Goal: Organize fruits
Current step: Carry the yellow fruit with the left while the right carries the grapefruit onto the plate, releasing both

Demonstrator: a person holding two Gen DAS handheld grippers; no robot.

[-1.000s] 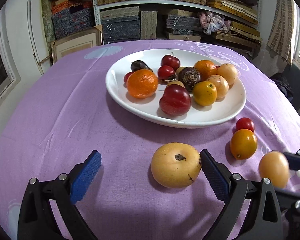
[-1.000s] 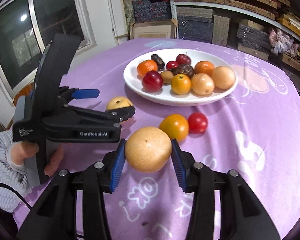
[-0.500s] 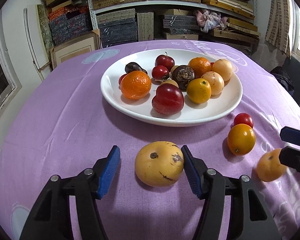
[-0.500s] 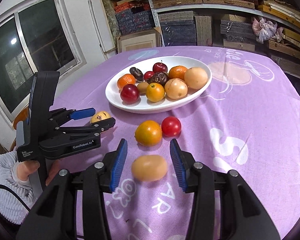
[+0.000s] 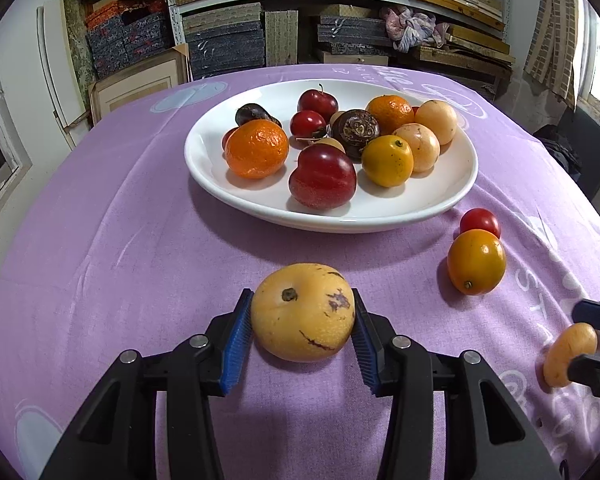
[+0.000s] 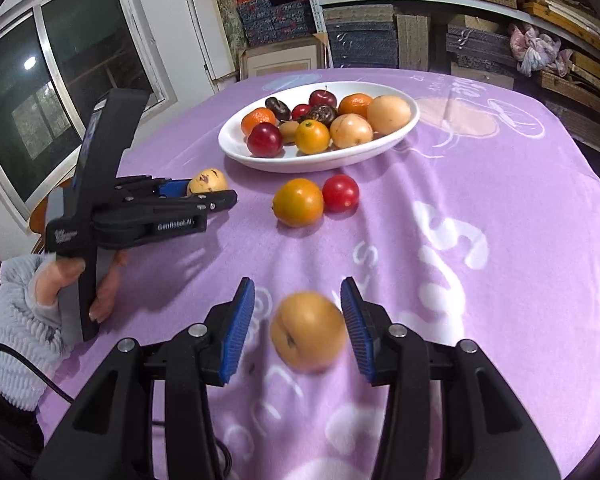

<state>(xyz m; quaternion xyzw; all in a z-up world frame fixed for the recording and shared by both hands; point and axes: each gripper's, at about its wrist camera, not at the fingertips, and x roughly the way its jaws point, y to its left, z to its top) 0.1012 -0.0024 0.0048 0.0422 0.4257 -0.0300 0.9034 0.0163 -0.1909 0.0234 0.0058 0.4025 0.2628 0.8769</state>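
Observation:
My left gripper [image 5: 302, 324] is shut on a yellow spotted fruit [image 5: 303, 312] that rests on the purple cloth in front of the white plate [image 5: 452, 192]. The same fruit [image 6: 207, 181] shows between the left gripper's fingers in the right wrist view. My right gripper [image 6: 298, 322] is open around a tan-orange round fruit [image 6: 307, 330], blurred, touching the right pad with a gap at the left one. That fruit [image 5: 568, 354] shows at the left wrist view's right edge.
The plate [image 6: 356, 156] holds several fruits: oranges, red plums, yellow and dark ones. An orange tomato-like fruit [image 5: 476, 261] and a small red one [image 5: 480, 221] lie on the cloth right of the plate. Shelves of stacked boxes stand behind the table.
My left gripper moved forward and closed on the yellow spotted fruit. My right gripper let go of the tan-orange fruit, which dropped to the cloth and sits between its open fingers.

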